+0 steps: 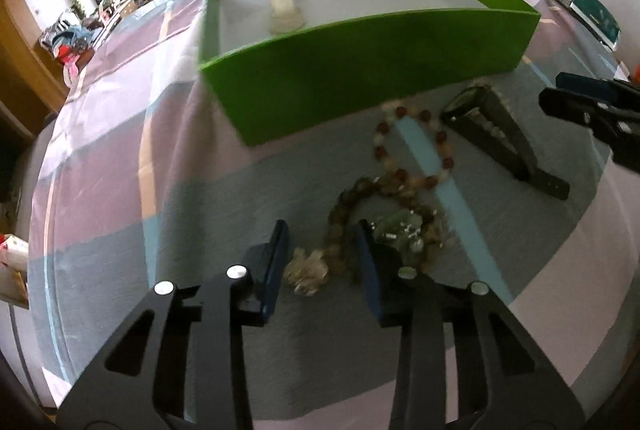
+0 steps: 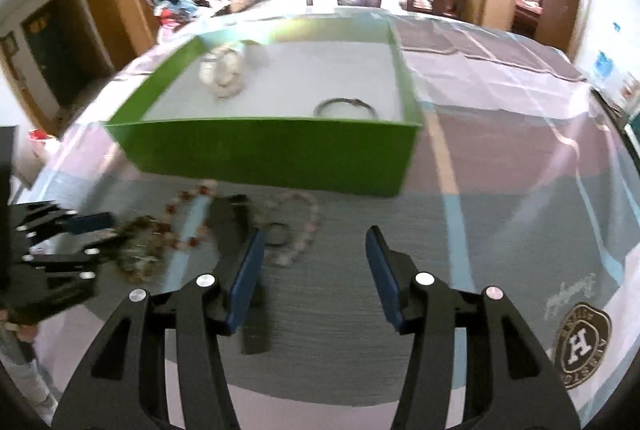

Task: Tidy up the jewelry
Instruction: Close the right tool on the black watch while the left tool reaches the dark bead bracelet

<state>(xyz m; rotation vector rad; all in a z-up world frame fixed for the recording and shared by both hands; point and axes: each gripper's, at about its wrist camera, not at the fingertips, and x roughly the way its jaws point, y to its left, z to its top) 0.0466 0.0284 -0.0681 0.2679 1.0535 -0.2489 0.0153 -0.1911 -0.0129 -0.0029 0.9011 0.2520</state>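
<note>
The left gripper [image 1: 322, 254] pointed steeply down at the table, its jaws part-open around a brown bead bracelet [image 1: 340, 230], not yet pinching it. Tangled beside a red-and-white bracelet [image 1: 416, 146], it might drag that along. The right gripper [image 2: 316, 270] hovered open, empty, before the green box [image 2: 272, 154].

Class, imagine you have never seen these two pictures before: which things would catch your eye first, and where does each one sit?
The bright green box dominates, open-topped on the striped cloth, with a pale stand upright inside near its far left corner. In front of it, beaded bracelets lie tangled beside a dark hair clip. The left tongs straddle the brownish beads nearest the camera, while the right tongs stand open above bare cloth.
</note>
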